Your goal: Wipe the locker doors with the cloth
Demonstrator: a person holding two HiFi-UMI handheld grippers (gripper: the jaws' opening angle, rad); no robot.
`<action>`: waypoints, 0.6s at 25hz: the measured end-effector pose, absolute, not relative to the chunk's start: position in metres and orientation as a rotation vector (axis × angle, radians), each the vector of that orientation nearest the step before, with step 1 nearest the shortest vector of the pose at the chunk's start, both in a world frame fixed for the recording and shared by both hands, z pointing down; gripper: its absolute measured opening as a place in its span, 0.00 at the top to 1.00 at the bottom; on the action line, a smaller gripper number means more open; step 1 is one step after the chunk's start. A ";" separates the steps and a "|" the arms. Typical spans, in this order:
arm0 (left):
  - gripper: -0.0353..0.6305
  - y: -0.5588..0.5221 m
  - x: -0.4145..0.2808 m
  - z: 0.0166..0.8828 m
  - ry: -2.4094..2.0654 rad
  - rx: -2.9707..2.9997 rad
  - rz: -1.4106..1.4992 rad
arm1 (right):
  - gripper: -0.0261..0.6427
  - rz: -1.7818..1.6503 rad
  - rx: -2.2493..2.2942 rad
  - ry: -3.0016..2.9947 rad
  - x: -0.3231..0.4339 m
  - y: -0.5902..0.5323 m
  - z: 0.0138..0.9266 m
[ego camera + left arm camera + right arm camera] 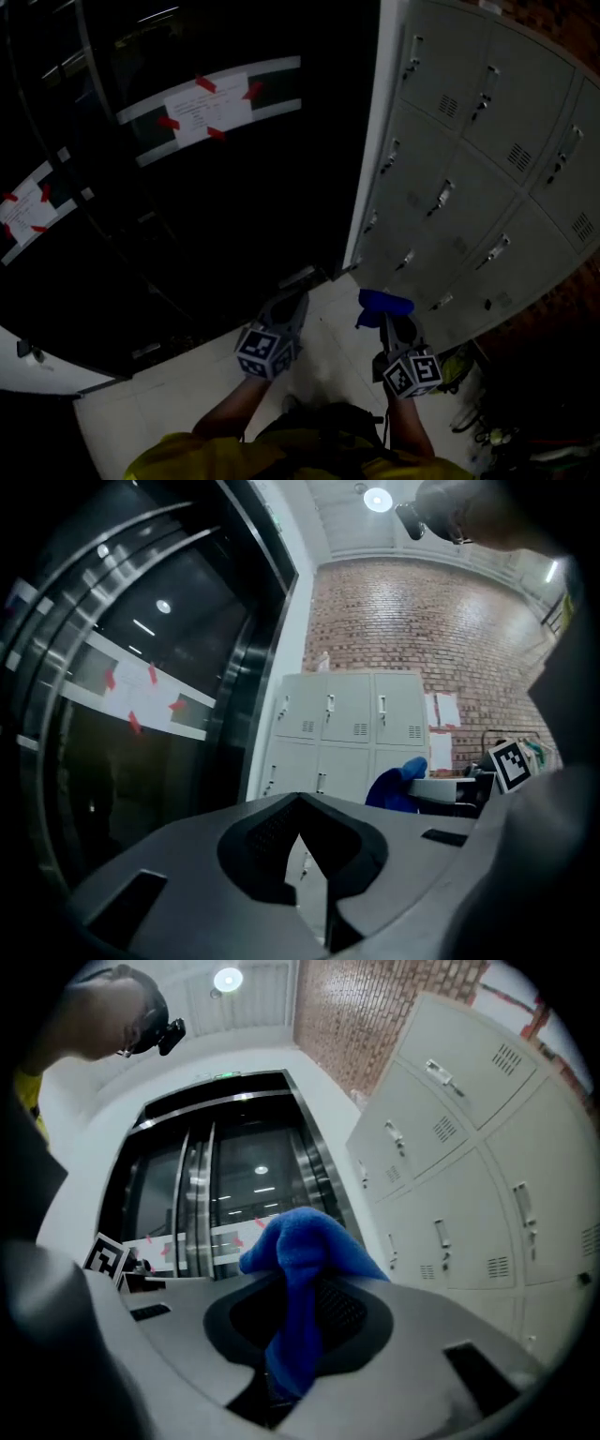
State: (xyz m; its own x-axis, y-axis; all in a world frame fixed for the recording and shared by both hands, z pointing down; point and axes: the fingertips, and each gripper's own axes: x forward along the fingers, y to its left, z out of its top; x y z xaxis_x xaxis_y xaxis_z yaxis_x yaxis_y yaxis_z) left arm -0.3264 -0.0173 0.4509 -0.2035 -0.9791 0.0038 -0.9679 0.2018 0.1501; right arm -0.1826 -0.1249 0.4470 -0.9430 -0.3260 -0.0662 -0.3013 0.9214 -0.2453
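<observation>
Grey metal lockers (469,178) stand at the right, their doors shut, with small handles and vents. They also show in the left gripper view (352,733) and beside the right gripper (469,1176). A blue cloth (382,305) bunches out of my right gripper (386,314), which is shut on it; the cloth (305,1251) hangs over and between the jaws of that gripper (295,1335). The cloth sits short of the lockers, not touching them. My left gripper (295,291) is held to the left, its jaws (314,855) shut with nothing in them. From there the blue cloth (398,785) is seen at right.
Dark glass doors (187,187) fill the left side, with a white notice (208,108) stuck on by red tape. A brick wall (422,621) rises behind the lockers. Pale floor tiles (187,394) lie below, and some clutter (487,431) lies at the lockers' foot.
</observation>
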 end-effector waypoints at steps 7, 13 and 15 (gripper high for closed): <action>0.95 -0.190 -0.229 0.461 -1.962 2.253 -0.200 | 0.85 -0.312 -1.063 2.804 -0.038 -0.247 0.449; 0.95 -0.313 -0.098 0.457 -1.597 2.558 -0.119 | 0.85 -0.278 -1.500 2.540 0.106 -0.325 0.458; 0.95 -0.339 -0.069 0.457 -1.529 2.598 -0.109 | 0.85 -0.253 -1.587 2.481 0.133 -0.347 0.456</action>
State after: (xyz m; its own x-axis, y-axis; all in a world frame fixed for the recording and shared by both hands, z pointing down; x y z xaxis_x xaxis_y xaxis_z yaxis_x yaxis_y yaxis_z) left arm -0.0690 -0.3386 0.4572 0.4856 -0.8742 0.0012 -0.8652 -0.4805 0.1436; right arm 0.1335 -0.3466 0.4555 -0.4115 -0.9092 -0.0638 -0.8775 0.4142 -0.2416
